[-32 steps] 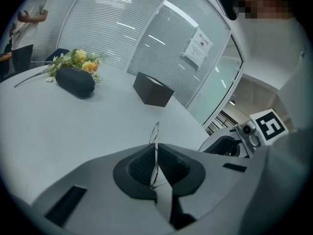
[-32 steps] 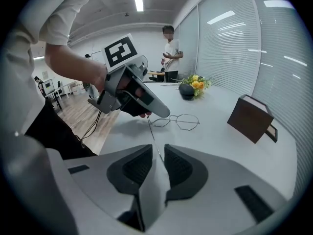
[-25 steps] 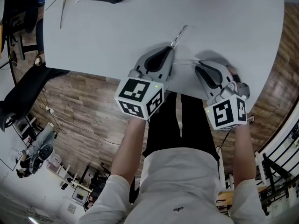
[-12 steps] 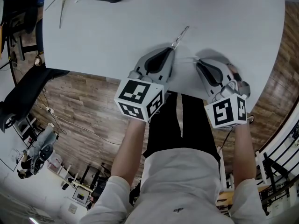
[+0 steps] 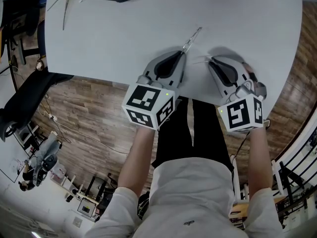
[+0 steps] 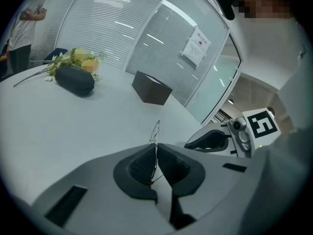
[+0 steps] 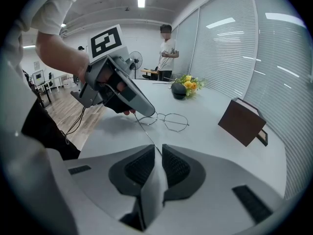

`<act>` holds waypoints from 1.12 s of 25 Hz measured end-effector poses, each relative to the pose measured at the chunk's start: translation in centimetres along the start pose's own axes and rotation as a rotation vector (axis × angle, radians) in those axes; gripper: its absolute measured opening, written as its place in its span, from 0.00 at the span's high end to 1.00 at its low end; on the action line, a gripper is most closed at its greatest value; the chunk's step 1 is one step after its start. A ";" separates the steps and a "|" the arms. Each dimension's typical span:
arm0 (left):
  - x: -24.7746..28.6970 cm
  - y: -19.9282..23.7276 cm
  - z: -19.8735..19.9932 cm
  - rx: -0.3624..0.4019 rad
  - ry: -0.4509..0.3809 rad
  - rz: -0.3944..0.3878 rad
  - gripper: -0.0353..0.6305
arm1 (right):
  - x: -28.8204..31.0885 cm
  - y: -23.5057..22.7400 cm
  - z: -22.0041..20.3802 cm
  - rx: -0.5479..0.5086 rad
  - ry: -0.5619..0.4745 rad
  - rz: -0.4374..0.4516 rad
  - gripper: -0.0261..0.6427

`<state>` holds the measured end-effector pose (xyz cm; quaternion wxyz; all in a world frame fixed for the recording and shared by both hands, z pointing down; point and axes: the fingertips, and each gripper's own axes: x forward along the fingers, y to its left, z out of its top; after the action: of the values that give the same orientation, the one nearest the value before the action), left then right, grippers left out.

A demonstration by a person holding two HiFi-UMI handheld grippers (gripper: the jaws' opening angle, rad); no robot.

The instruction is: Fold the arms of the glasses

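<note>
**Item: glasses (image 7: 168,120), thin wire frame, round lenses.** The glasses are held over the near part of a white table (image 5: 124,29). Whether the frame rests on the table cannot be told.

**Left gripper (image 6: 156,148).** The jaws are pressed almost together, and the wire frame is pinched between the pads at one end of the glasses. The lens front is seen projecting beyond the fingertips, away from the person.

**Right gripper (image 7: 159,153).** It is placed just to the right of the glasses. The jaws stand narrowly apart and have just been opening a little. One temple arm (image 7: 145,133) is unfolded and runs from the frame into the gap between the pads. No firm press on it is seen.

**Surface.**
- A black case (image 6: 74,80) lies well beyond the glasses, to their left.
- Yellow flowers (image 6: 80,57) with green stems lie just beside the case.
- A dark box (image 6: 151,88) stands beyond the glasses, to their right.

**Room.**
- A wood-plank floor (image 5: 89,113) is seen on the near side of the glasses, past the table edge.
- Slatted blinds (image 6: 122,28) behind glass panels close the far side, beyond the glasses.
- A person (image 7: 166,53) in a light shirt stands far beyond the glasses, past the flowers.
</note>
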<state>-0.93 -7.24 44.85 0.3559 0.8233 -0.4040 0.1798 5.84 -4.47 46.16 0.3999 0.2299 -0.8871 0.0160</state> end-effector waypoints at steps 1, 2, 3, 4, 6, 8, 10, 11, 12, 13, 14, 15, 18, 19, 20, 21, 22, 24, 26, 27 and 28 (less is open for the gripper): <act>0.0 -0.1 0.0 0.000 0.000 -0.001 0.91 | 0.0 -0.2 0.0 0.002 -0.002 -0.003 0.88; 0.1 -0.2 0.0 0.001 0.001 -0.002 0.91 | -0.1 -0.4 0.0 0.004 -0.004 -0.007 0.88; 0.1 -0.4 0.0 0.001 0.001 -0.002 0.91 | -0.1 -0.6 0.0 0.007 -0.006 -0.010 0.88; 0.2 -0.5 0.0 0.001 0.002 -0.003 0.91 | -0.1 -0.8 0.0 0.010 -0.008 -0.013 0.88; 0.2 -0.6 0.0 0.001 0.004 -0.005 0.91 | 0.0 -1.1 0.1 0.017 -0.011 -0.019 0.87; 0.2 -0.5 0.0 0.002 0.007 -0.008 0.91 | 0.2 -1.4 0.4 0.023 -0.015 -0.022 0.87; 0.2 -0.4 0.0 0.003 0.010 -0.009 0.91 | 0.5 -1.5 0.7 0.030 -0.019 -0.026 0.88; 0.1 -0.4 0.0 0.004 0.011 -0.009 0.91 | 0.5 -1.6 0.8 0.033 -0.021 -0.029 0.88; 0.1 -0.4 0.0 0.004 0.012 -0.009 0.91 | 0.6 -1.7 0.9 0.037 -0.023 -0.033 0.88; 0.1 -0.5 0.0 0.003 0.012 -0.009 0.91 | 0.6 -1.9 0.9 0.041 -0.024 -0.037 0.88; 0.1 -0.6 0.0 0.003 0.013 -0.011 0.91 | 0.7 -1.9 1.0 0.047 -0.025 -0.041 0.88; 0.1 -0.7 0.0 0.004 0.014 -0.014 0.91 | 0.7 -2.0 1.1 0.053 -0.025 -0.045 0.88; 0.1 -0.7 0.0 0.008 0.017 -0.018 0.91 | 1.0 -2.3 1.5 0.063 -0.031 -0.049 0.87; 0.2 -0.7 0.0 0.009 0.018 -0.018 0.91 | 1.0 -2.4 1.5 0.065 -0.033 -0.049 0.87; 0.3 -0.7 -0.1 0.010 0.019 -0.019 0.91 | 1.1 -2.4 1.5 0.066 -0.033 -0.048 0.87; 0.4 -0.8 -0.1 0.011 0.020 -0.021 0.91 | 1.2 -2.5 1.4 0.068 -0.033 -0.048 0.87; 0.4 -0.8 -0.2 0.011 0.020 -0.024 0.91 | 1.2 -2.5 1.4 0.069 -0.033 -0.048 0.87; 0.3 -0.8 -0.3 0.010 0.021 -0.028 0.91 | 1.4 -2.5 1.5 0.074 -0.033 -0.049 0.87; 0.2 -0.8 -0.3 0.008 0.022 -0.031 0.91 | 1.5 -2.5 1.6 0.080 -0.033 -0.049 0.87; 0.2 -0.9 -0.3 0.008 0.024 -0.032 0.91 | 1.5 -2.5 1.7 0.083 -0.034 -0.049 0.87; 0.2 -1.1 -0.3 0.009 0.025 -0.034 0.91 | 1.5 -2.6 1.7 0.084 -0.036 -0.049 0.88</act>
<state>0.02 -6.67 44.73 0.3603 0.8292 -0.3848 0.1859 4.82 -7.77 45.68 0.3742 0.2684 -0.8868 0.0395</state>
